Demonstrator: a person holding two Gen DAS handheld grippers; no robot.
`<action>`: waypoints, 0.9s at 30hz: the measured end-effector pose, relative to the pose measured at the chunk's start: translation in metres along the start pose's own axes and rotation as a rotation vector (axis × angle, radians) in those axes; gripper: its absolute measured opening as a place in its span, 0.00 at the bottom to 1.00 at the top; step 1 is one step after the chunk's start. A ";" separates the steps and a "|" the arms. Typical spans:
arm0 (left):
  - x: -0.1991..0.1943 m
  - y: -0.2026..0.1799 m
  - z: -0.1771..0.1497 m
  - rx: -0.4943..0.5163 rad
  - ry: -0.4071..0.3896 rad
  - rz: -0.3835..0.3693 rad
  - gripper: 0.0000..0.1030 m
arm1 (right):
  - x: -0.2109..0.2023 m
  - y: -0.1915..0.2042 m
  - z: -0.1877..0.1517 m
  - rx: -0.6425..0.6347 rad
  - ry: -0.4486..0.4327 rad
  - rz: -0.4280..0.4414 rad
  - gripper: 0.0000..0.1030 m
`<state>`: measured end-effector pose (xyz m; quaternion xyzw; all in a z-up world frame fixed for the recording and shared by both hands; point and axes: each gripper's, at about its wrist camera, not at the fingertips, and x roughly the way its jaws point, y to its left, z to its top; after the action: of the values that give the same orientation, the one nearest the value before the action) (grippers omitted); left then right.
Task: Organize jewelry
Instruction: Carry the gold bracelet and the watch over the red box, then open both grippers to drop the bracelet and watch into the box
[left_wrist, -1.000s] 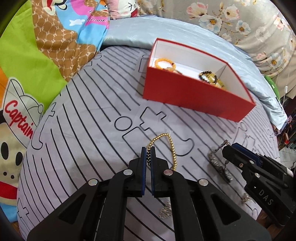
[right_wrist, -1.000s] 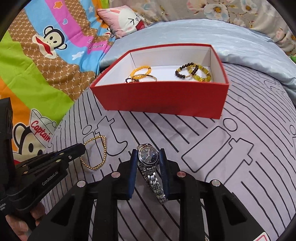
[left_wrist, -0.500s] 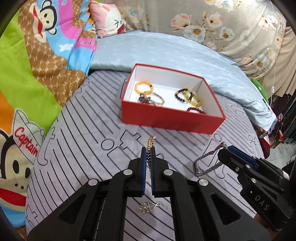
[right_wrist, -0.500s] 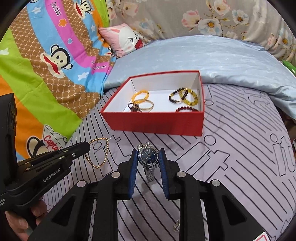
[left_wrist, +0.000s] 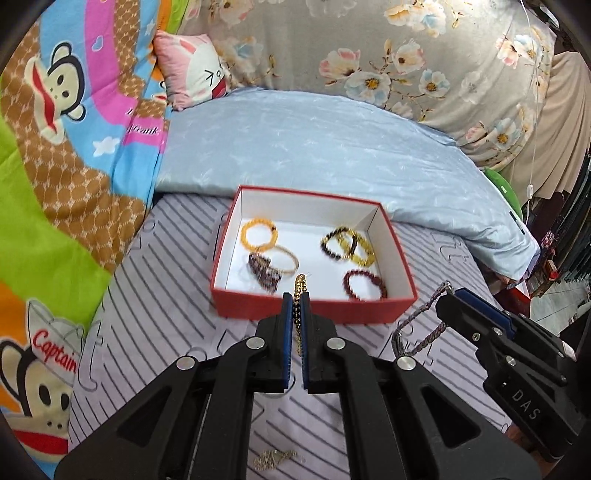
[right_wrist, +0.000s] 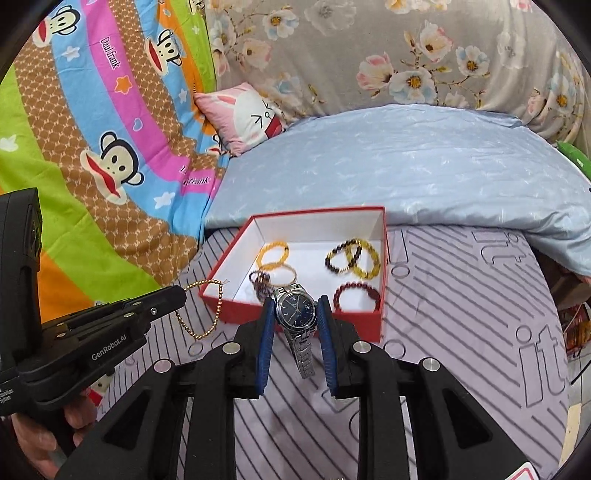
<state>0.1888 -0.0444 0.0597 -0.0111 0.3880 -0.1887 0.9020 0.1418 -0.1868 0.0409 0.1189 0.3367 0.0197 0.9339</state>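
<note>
My left gripper (left_wrist: 296, 301) is shut on a gold bead bracelet (left_wrist: 298, 291), which hangs from it above the bed; in the right wrist view the bracelet (right_wrist: 201, 314) dangles left of the box. My right gripper (right_wrist: 295, 314) is shut on a silver watch with a blue dial (right_wrist: 296, 314), held in the air just before the box. The red box (left_wrist: 258, 308) with a white inside holds several bead bracelets, such as an orange one (left_wrist: 258, 236) and a dark red one (left_wrist: 365, 284). The box (right_wrist: 358, 321) also shows in the right wrist view.
A thin chain (left_wrist: 275, 458) lies on the striped grey sheet (left_wrist: 166, 314) under my left gripper. A light blue quilt (left_wrist: 332, 147) lies behind the box. A bright cartoon blanket (left_wrist: 55, 184) is at the left, a pink pillow (left_wrist: 192, 74) behind.
Both grippers have lifted off the sheet with the bracelet and the watch and moved up and back; the box now shows from higher, with its whole inside in view.
</note>
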 end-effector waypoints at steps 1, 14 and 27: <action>0.002 -0.002 0.007 0.006 -0.007 0.000 0.03 | 0.002 -0.001 0.005 -0.005 -0.006 -0.005 0.21; 0.076 -0.009 0.067 0.015 -0.004 0.019 0.03 | 0.074 -0.016 0.048 -0.001 0.024 -0.052 0.21; 0.154 -0.001 0.065 0.022 0.099 0.050 0.05 | 0.148 -0.025 0.040 0.007 0.144 -0.077 0.22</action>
<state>0.3309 -0.1078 -0.0017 0.0179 0.4303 -0.1709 0.8862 0.2807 -0.2021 -0.0274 0.1073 0.4076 -0.0089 0.9068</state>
